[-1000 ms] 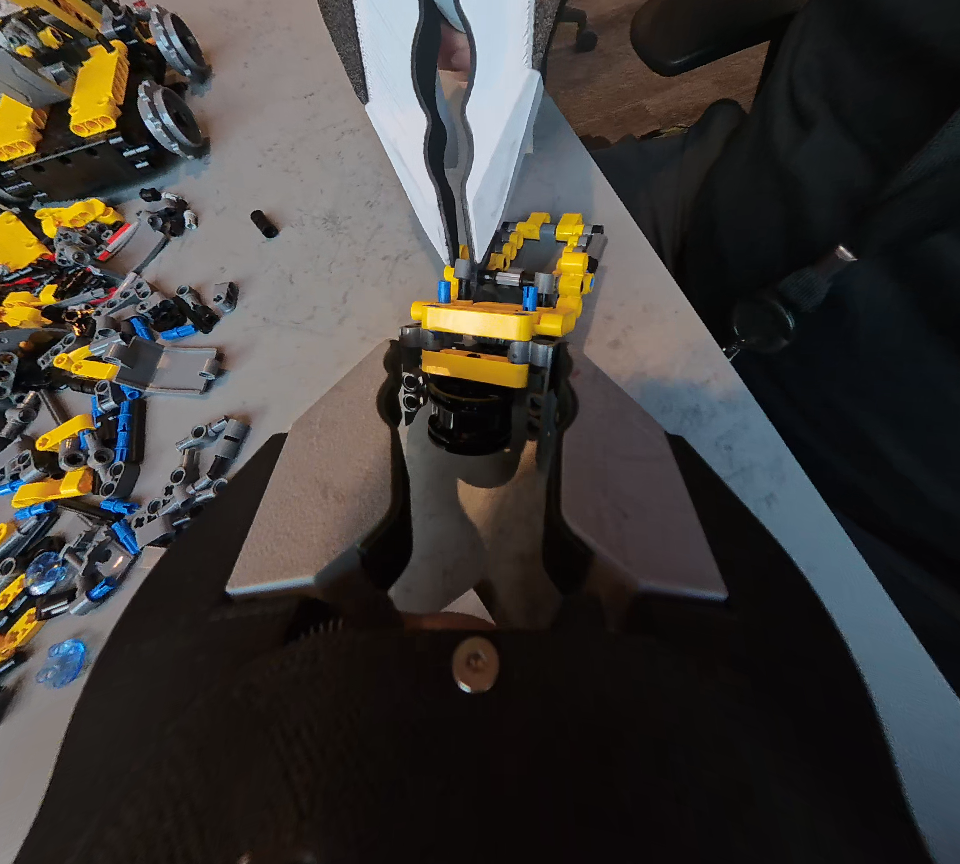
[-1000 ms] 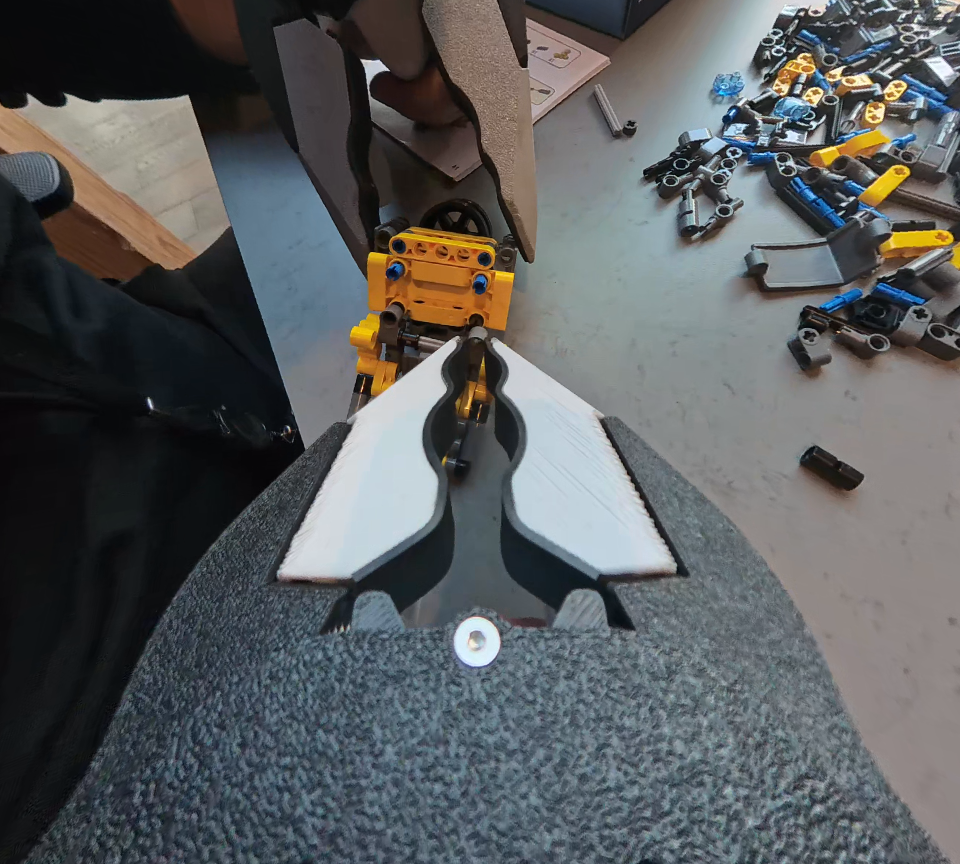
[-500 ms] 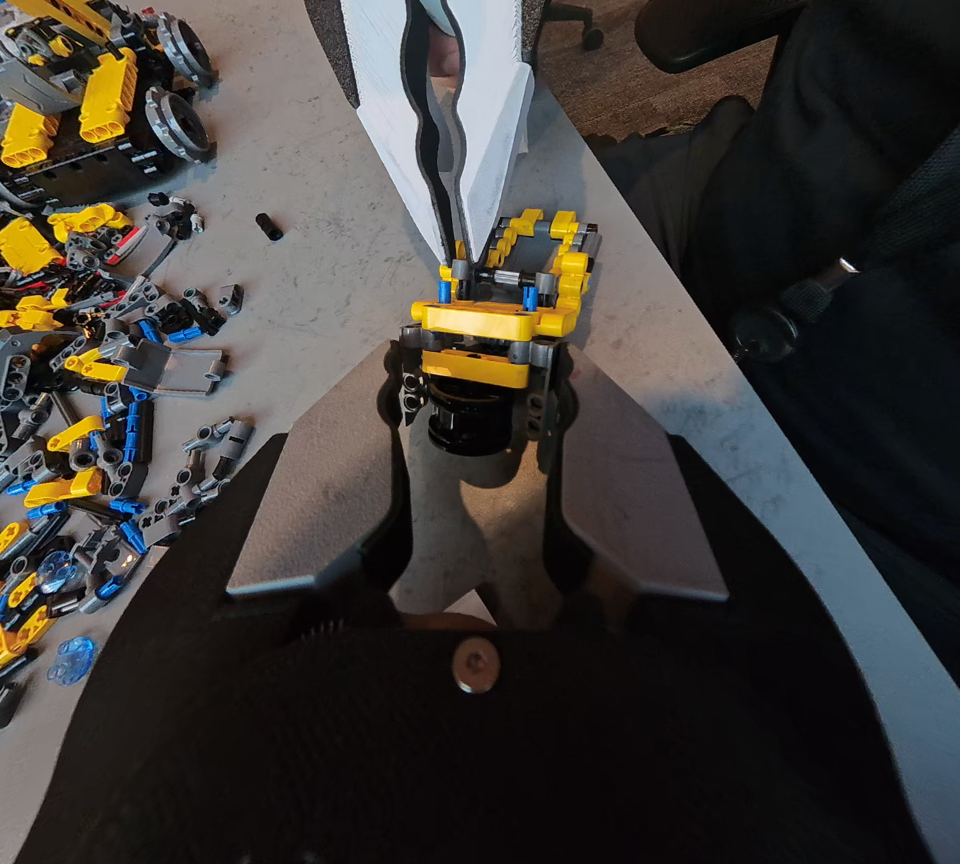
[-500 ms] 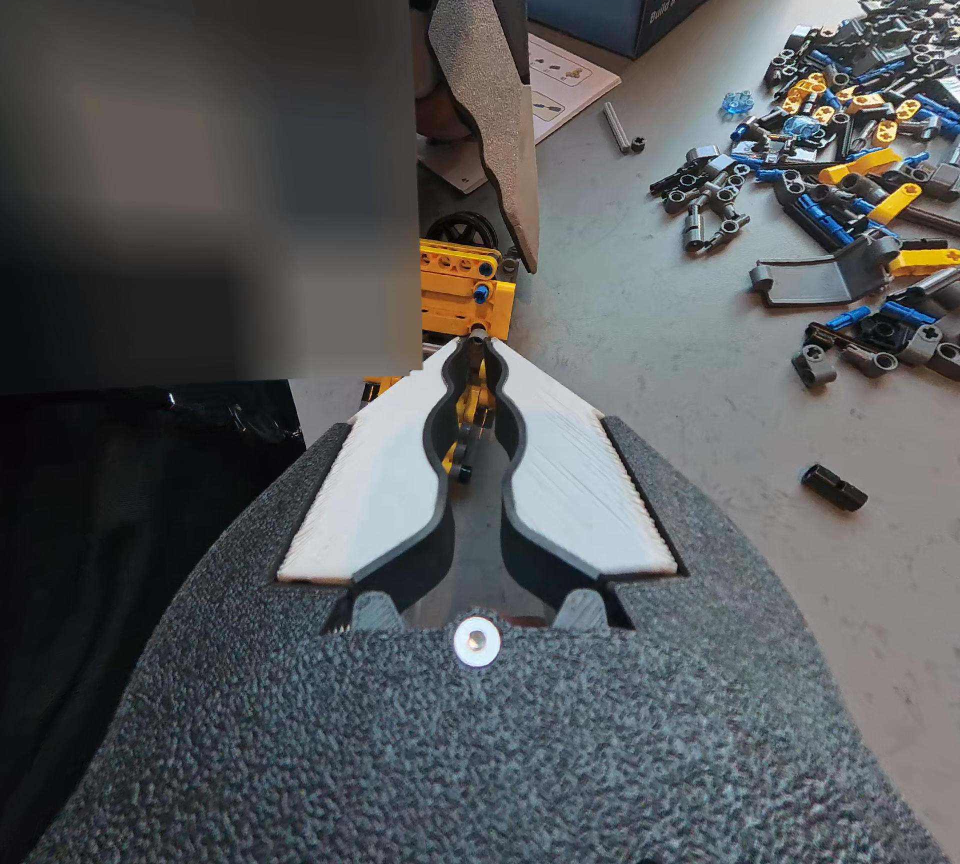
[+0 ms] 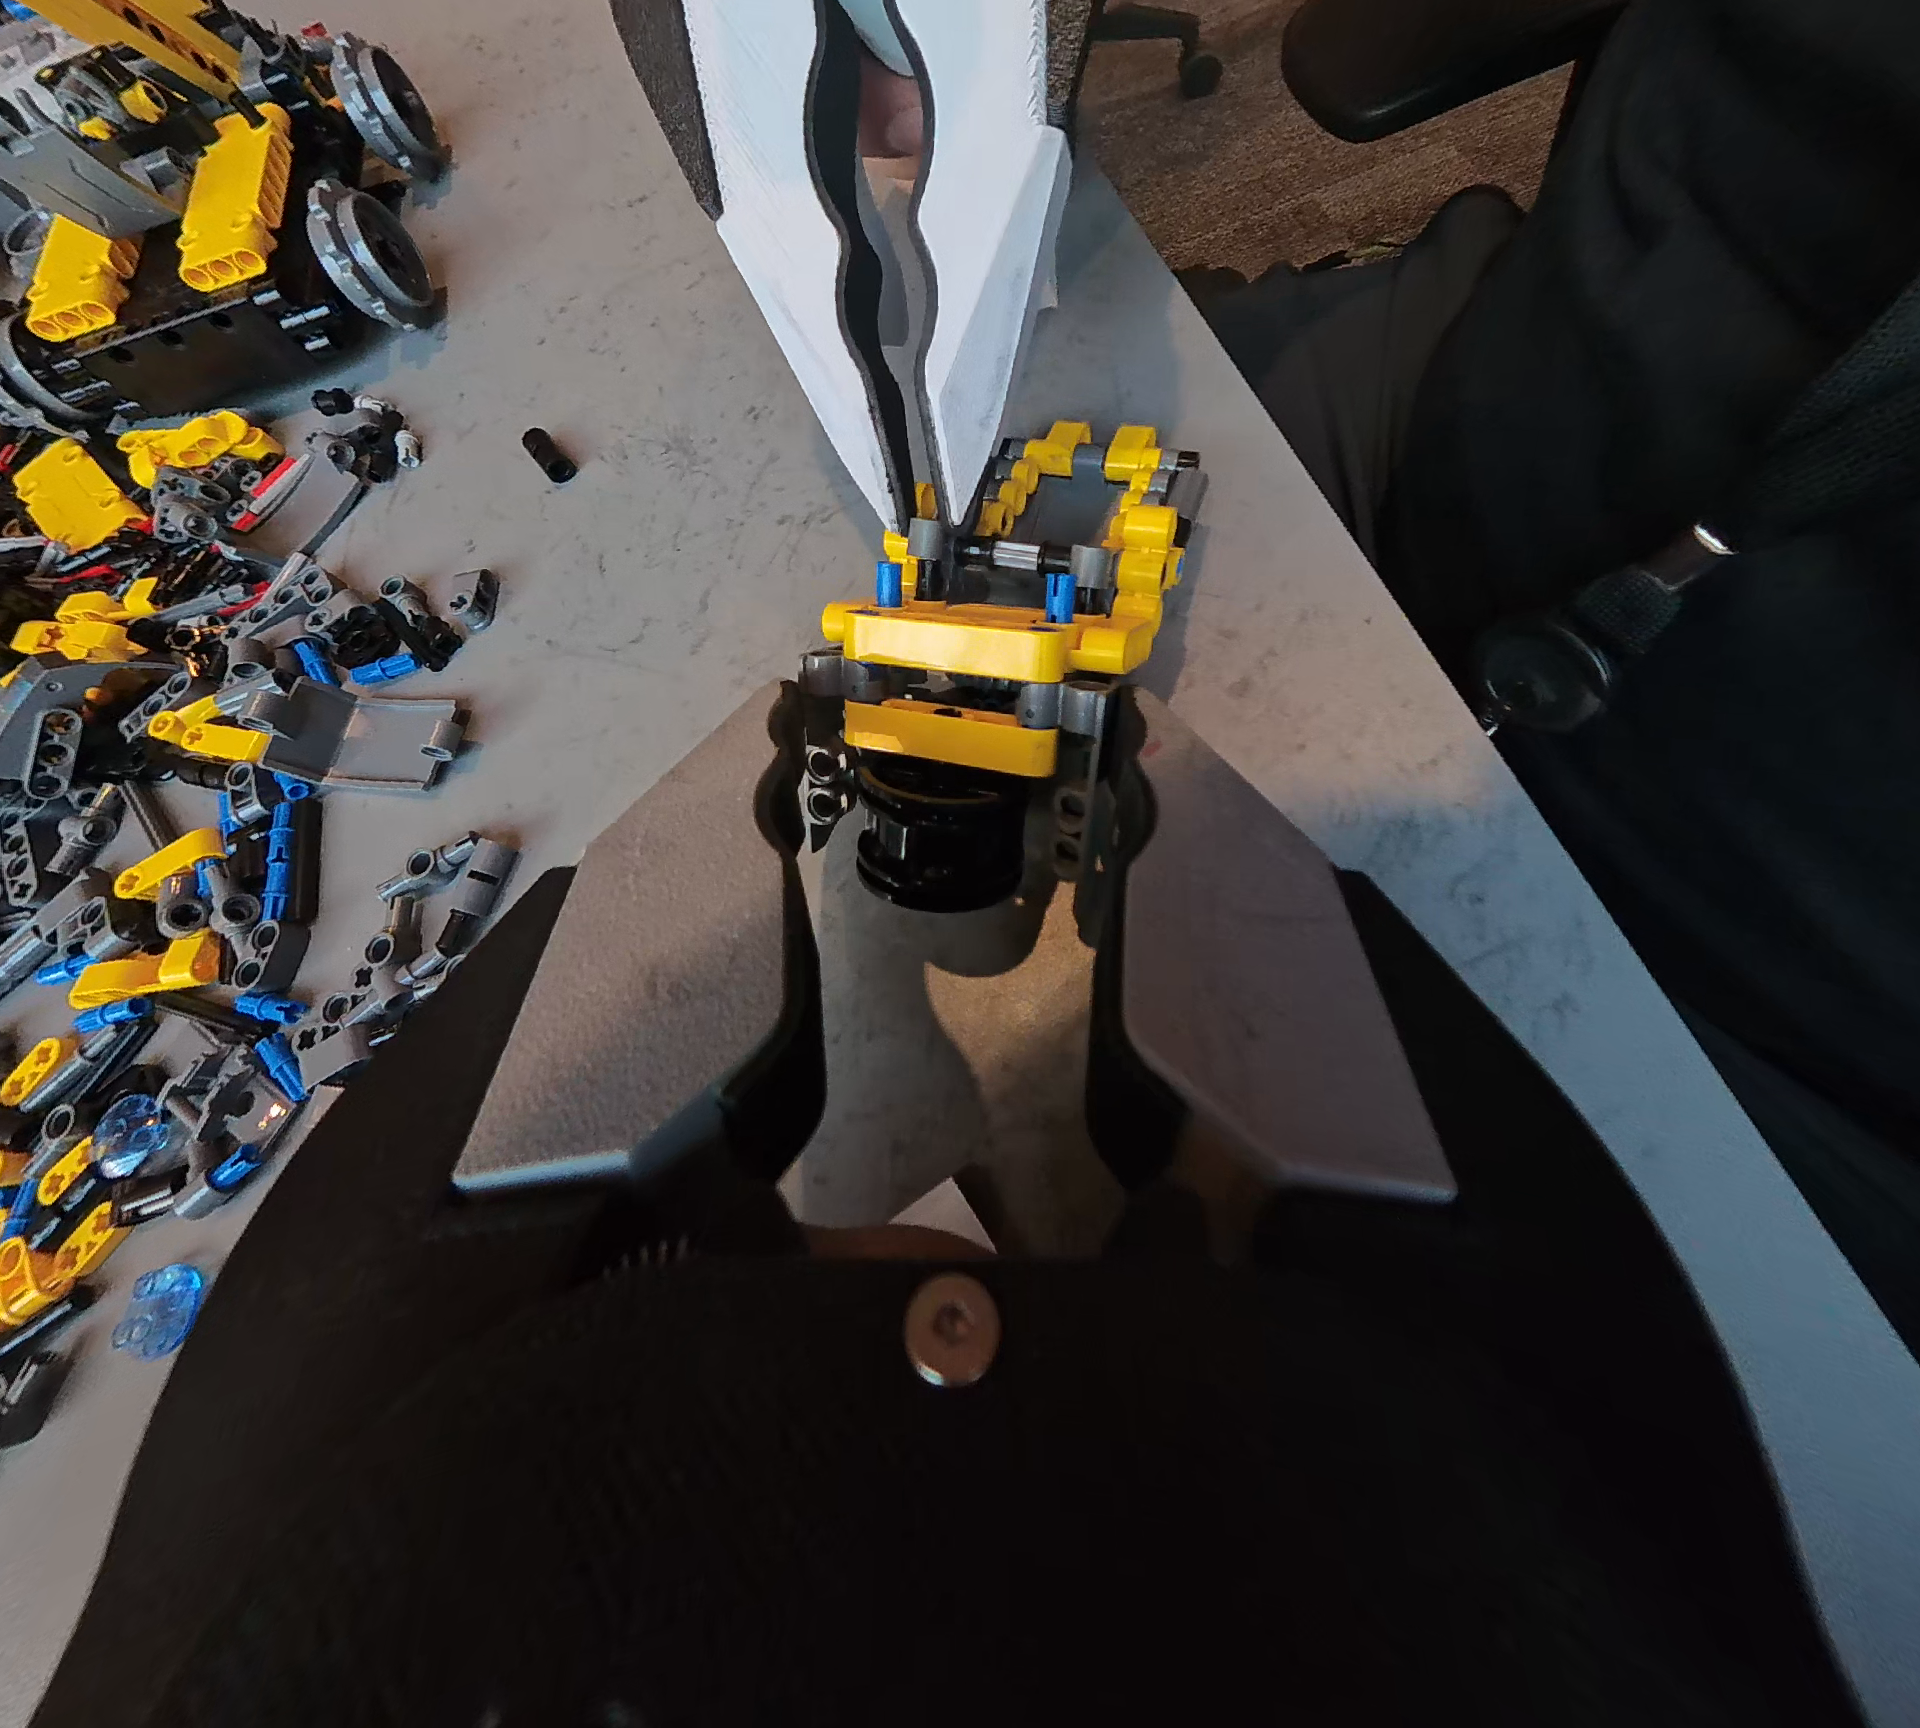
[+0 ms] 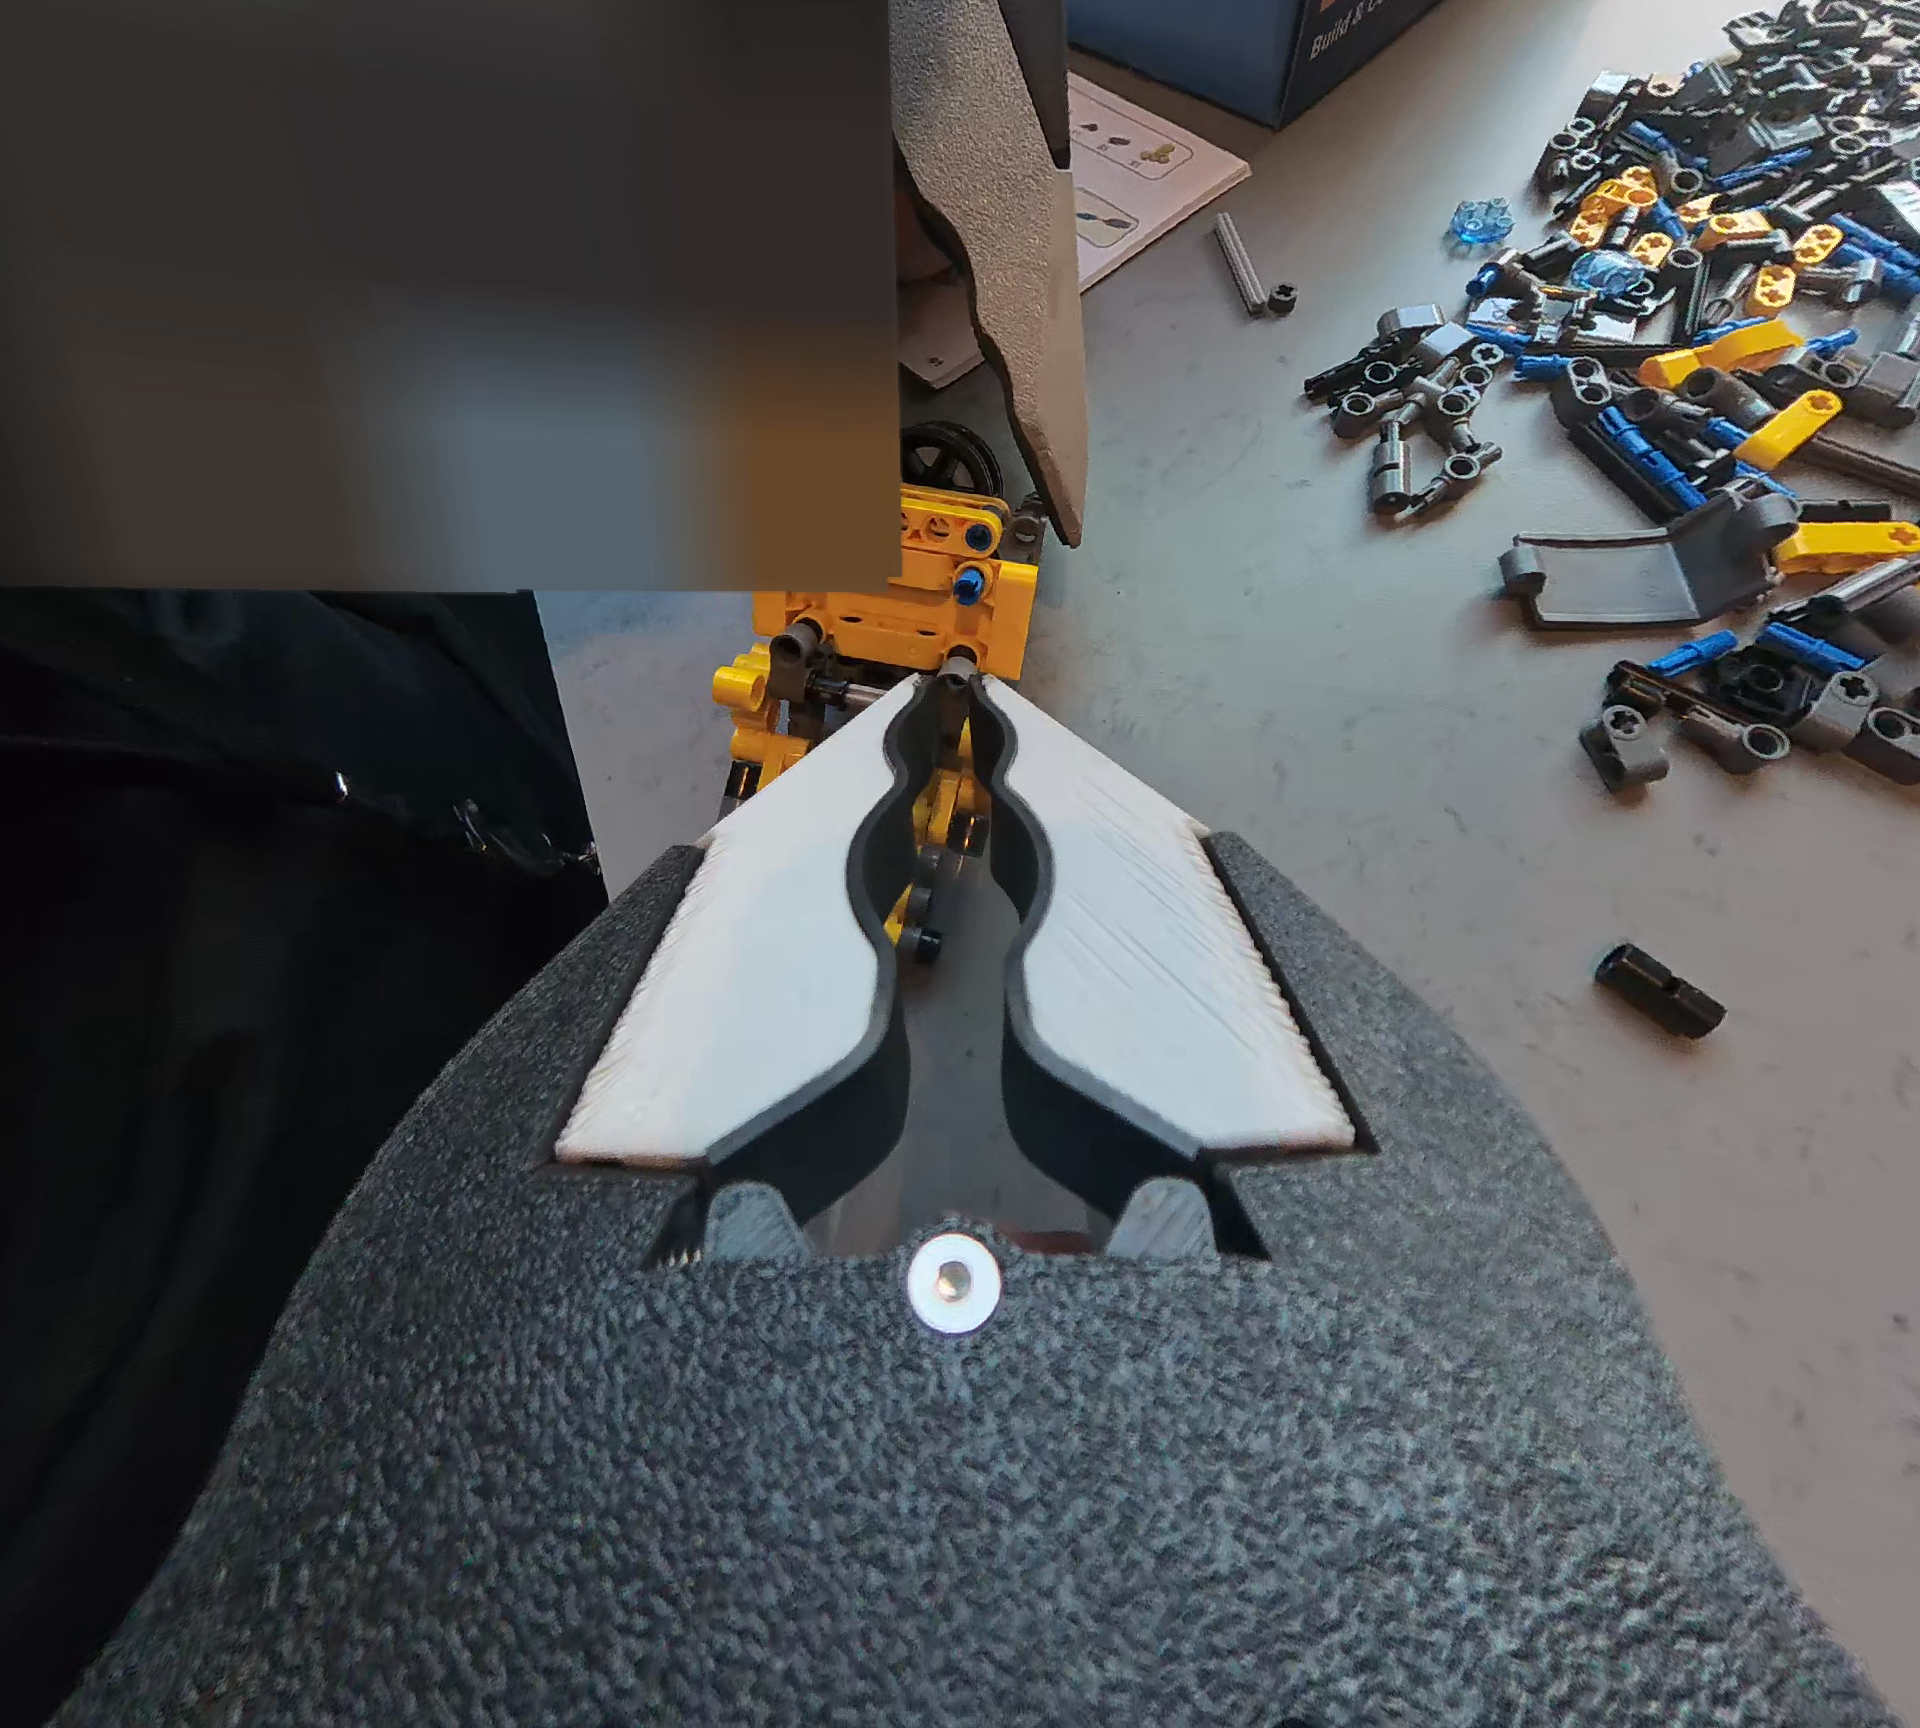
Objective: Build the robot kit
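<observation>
Left wrist view: left gripper [image 5: 951, 748] clamps the yellow assembly [image 5: 951, 639] crosswise, while right gripper [image 5: 928, 506], opposite, pinches its grey pin [image 5: 928, 540].

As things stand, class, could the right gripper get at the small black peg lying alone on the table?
Probably not at once: the right gripper is shut on the yellow model. The black peg lies apart on bare table, nothing blocking it.

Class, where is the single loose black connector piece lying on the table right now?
In the left wrist view the black connector lies alone on the table, between the parts pile at left and the right gripper.
</observation>
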